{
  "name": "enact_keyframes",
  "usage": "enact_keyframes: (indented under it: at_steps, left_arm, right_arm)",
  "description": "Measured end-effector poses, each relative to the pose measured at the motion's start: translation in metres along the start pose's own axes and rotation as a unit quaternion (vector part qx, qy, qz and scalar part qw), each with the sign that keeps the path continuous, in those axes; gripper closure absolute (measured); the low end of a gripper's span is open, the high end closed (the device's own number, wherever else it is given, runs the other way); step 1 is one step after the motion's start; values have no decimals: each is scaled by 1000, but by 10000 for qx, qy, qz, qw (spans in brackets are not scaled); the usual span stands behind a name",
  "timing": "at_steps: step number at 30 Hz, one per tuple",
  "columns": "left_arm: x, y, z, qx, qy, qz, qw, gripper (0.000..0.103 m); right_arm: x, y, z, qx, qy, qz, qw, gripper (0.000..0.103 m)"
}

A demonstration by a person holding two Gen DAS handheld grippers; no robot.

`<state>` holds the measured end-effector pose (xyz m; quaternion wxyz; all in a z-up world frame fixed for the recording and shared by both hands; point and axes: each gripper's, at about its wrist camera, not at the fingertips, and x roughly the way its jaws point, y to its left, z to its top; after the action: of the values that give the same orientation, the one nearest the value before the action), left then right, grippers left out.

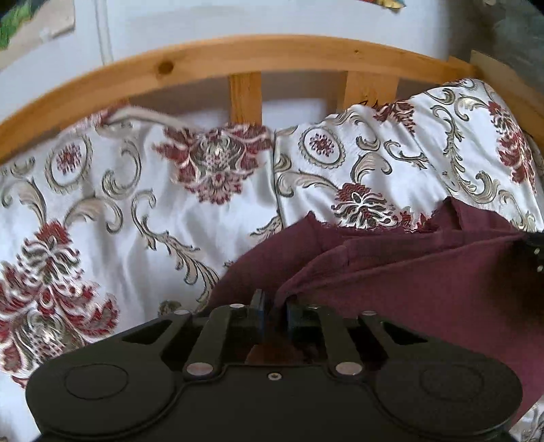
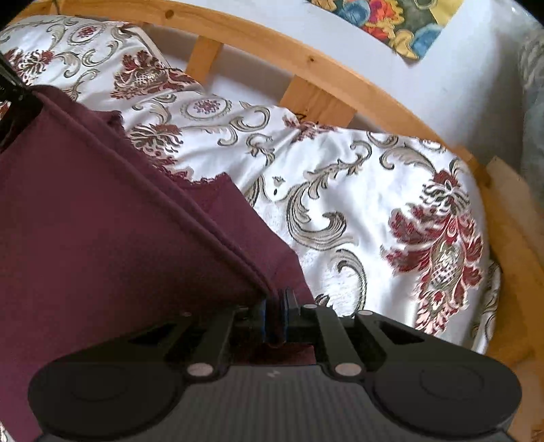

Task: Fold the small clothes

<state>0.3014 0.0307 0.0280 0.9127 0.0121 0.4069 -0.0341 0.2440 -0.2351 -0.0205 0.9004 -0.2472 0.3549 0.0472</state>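
Note:
A maroon cloth (image 1: 408, 278) hangs stretched between my two grippers above a patterned bedspread (image 1: 142, 210). In the left wrist view my left gripper (image 1: 275, 304) holds its jaws slightly apart, a folded edge of the cloth lying loosely in the gap. In the right wrist view my right gripper (image 2: 275, 302) is shut on the hemmed corner of the maroon cloth (image 2: 102, 221), whose taut edge runs up to the left. Its lower part drapes onto the bedspread (image 2: 340, 190). A black bit of the other gripper (image 2: 13, 91) shows at the cloth's far end.
A curved wooden bed rail (image 1: 272, 56) with upright slats runs behind the bedspread, against a pale wall. In the right wrist view the wooden rail (image 2: 340, 74) bends around the bed's right side, and a colourful picture (image 2: 391, 23) hangs on the wall.

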Motion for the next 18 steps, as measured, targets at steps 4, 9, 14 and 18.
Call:
enact_keyframes:
  at_steps: [4, 9, 14, 18]
  left_arm:
    - [3, 13, 4, -233, 112, -191, 9995, 71]
    - [-8, 30, 5, -485, 9, -408, 9980, 40]
    - [-29, 37, -2, -426, -440, -310, 9976, 8]
    - [-41, 40, -14, -374, -622, -425, 9965, 3]
  right_arm:
    - [5, -3, -2, 249, -16, 97, 9996, 91]
    - [4, -8, -1, 475, -149, 112, 9987, 79]
    - [0, -13, -2, 774, -268, 158, 9965, 70]
    - [-10, -12, -7, 890, -424, 135, 9950, 39]
